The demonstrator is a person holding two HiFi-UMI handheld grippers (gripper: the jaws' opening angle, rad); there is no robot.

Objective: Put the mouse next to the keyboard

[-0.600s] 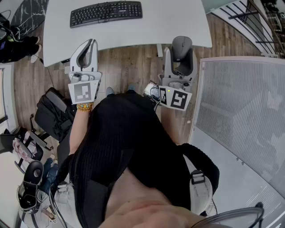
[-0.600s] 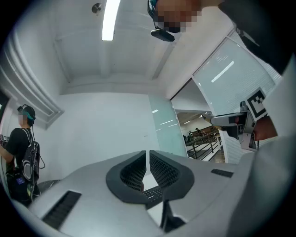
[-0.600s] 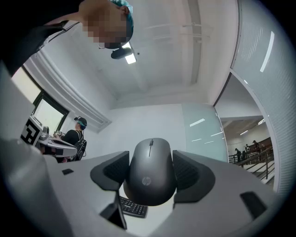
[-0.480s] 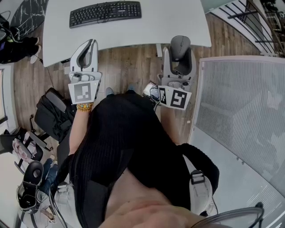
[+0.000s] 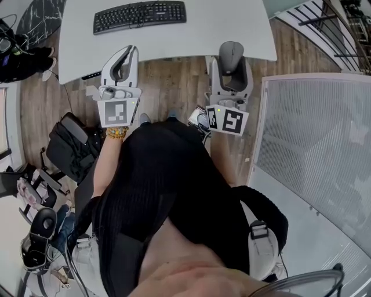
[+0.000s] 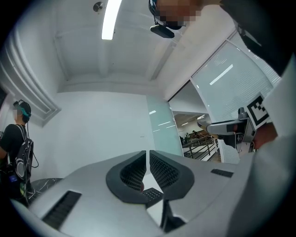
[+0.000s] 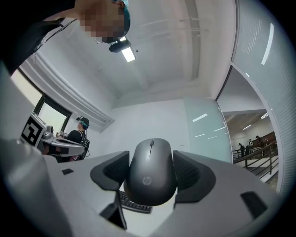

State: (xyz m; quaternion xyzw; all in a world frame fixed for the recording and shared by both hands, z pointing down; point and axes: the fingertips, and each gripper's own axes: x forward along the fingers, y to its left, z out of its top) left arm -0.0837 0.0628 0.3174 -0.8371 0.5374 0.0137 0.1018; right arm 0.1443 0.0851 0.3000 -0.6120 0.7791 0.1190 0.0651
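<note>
A black keyboard (image 5: 139, 16) lies at the far side of the white table (image 5: 243, 29). A dark grey mouse (image 5: 231, 55) sits between the jaws of my right gripper (image 5: 231, 65), which is shut on it and holds it at the table's near edge, well right of the keyboard. In the right gripper view the mouse (image 7: 151, 171) fills the gap between the pads, with the keyboard (image 7: 134, 203) showing beneath it. My left gripper (image 5: 128, 53) hovers at the table's near edge below the keyboard. Its jaws are shut (image 6: 148, 159) with nothing between them.
A black bag (image 5: 69, 148) lies on the wooden floor at my left. A white ribbed panel (image 5: 313, 145) stands close on my right. Another person (image 6: 16, 148) stands off to the left in the left gripper view.
Both grippers have moved forward toward the table. The mouse now reaches over the table's near edge, and the left gripper has shifted a little to the right.
</note>
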